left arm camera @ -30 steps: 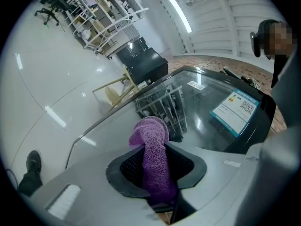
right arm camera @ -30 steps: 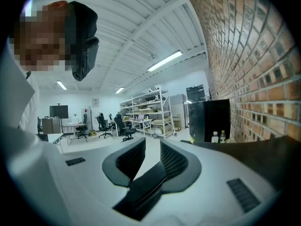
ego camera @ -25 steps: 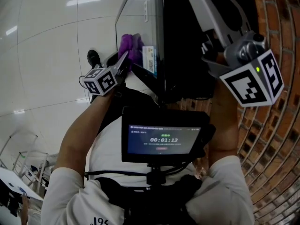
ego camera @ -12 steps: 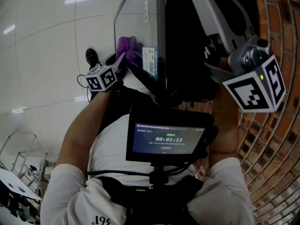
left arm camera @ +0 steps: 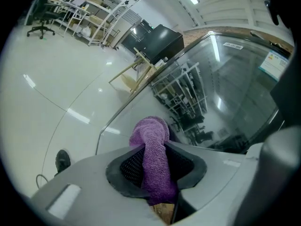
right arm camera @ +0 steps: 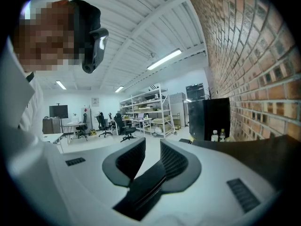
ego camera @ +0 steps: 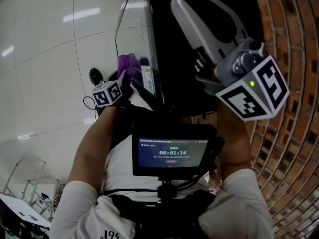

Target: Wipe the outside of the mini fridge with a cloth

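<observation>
Count: one cloth [left arm camera: 149, 132], one fridge [left arm camera: 225, 88], two grippers. Cloth is purple, fluffy, folded to a strip, clamped in left gripper [left arm camera: 155, 159], tip protruding ahead at the black fridge's glass face. Right gripper [right arm camera: 153, 159] parted, nothing between

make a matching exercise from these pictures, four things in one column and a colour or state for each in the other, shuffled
1. cloth
2. right gripper
3. brick wall
4. mini fridge

A. black, with a reflective side
B. jaws apart, nothing between them
C. purple, pinched between two jaws
D. red-brown, at the head view's right

Pairs: 1-C, 2-B, 3-D, 4-A
</observation>
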Tool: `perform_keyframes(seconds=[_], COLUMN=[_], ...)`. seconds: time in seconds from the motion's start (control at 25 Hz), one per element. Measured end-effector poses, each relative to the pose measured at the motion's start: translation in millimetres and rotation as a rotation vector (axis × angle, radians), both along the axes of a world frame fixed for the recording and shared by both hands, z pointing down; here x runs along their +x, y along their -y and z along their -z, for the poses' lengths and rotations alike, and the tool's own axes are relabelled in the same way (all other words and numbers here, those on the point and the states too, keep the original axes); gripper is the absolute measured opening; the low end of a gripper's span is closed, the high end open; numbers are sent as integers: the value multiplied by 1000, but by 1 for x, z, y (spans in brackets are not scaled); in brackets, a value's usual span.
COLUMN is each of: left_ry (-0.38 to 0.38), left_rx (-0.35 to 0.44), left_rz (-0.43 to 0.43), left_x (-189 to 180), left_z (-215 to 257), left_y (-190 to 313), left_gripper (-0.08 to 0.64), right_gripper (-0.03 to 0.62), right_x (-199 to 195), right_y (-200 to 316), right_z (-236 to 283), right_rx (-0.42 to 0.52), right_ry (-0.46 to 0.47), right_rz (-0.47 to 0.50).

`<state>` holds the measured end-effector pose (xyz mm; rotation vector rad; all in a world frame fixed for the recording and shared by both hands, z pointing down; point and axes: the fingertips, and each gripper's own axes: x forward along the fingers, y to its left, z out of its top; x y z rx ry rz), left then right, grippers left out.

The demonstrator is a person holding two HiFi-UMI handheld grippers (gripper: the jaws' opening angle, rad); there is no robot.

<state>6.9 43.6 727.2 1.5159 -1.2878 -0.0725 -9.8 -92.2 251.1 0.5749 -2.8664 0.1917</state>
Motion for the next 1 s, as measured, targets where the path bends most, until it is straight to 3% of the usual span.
perform_keyframes(seconds=[0.2,0.44,0.68,1.0], left_ry=[26,9,-24,-37], left_rx=[-49,-26,154,342], left_rz=[-41,-29,-59,22], left_x=[-1,-11,-26,-66], left_z=[-15,-3,72,197], left_y=[-5,4,22,48], left_gripper=[108,110,110,110], right_gripper=[91,91,91,91], right_x=[3,3,3,9], right_y=[0,0,-1,-1], right_z=[-2,-2,-4,3], right_rx=[8,14,17,86], right_ry=[-18,-12,-15,-14], right_rz=[-10,-11,-3,-22])
